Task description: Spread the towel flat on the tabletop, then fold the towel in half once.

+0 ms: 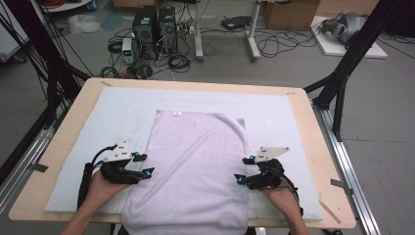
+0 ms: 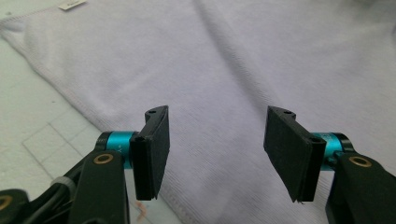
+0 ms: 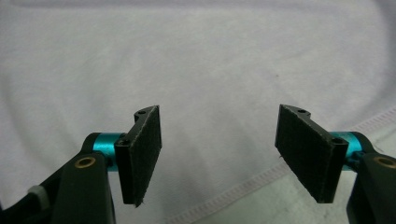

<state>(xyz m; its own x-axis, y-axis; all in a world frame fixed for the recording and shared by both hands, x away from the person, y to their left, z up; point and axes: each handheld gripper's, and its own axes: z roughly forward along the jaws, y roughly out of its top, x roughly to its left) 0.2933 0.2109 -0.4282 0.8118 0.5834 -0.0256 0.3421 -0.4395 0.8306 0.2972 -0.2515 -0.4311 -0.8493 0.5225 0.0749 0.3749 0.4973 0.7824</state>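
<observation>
A wooden table (image 1: pixel 63 142) carries a pale mat (image 1: pixel 112 112), and on the mat, between the two grippers, lies a lilac towel (image 1: pixel 195 161), spread flat, its near end hanging over the table edge by the person. The left gripper (image 1: pixel 143 164) sits at the towel's left edge, tips pointing inward across the cloth; the right gripper (image 1: pixel 243 169) sits at the towel's right edge, pointing inward the opposite way, so the towel's whole width lies between them. In the left gripper view the jaws stand well apart with nothing clamped; the towel (image 2: pixel 224 60) lies beyond and under them, its stitched hem (image 2: pixel 70 93) running slantwise beneath the left jaw, with bare mat (image 2: pixel 28 126) to that side. In the right gripper view the jaws are likewise spread and hold nothing; the towel (image 3: pixel 196 60) spreads ahead of and beneath them, and its hem (image 3: pixel 261 179) passes under the gap toward the right jaw. Whether any pad touches the cloth cannot be told. A small white tag (image 1: pixel 177 114) sits at the towel's far edge, well away from both grippers; it shows also far ahead of the left jaw (image 2: pixel 72 4).
</observation>
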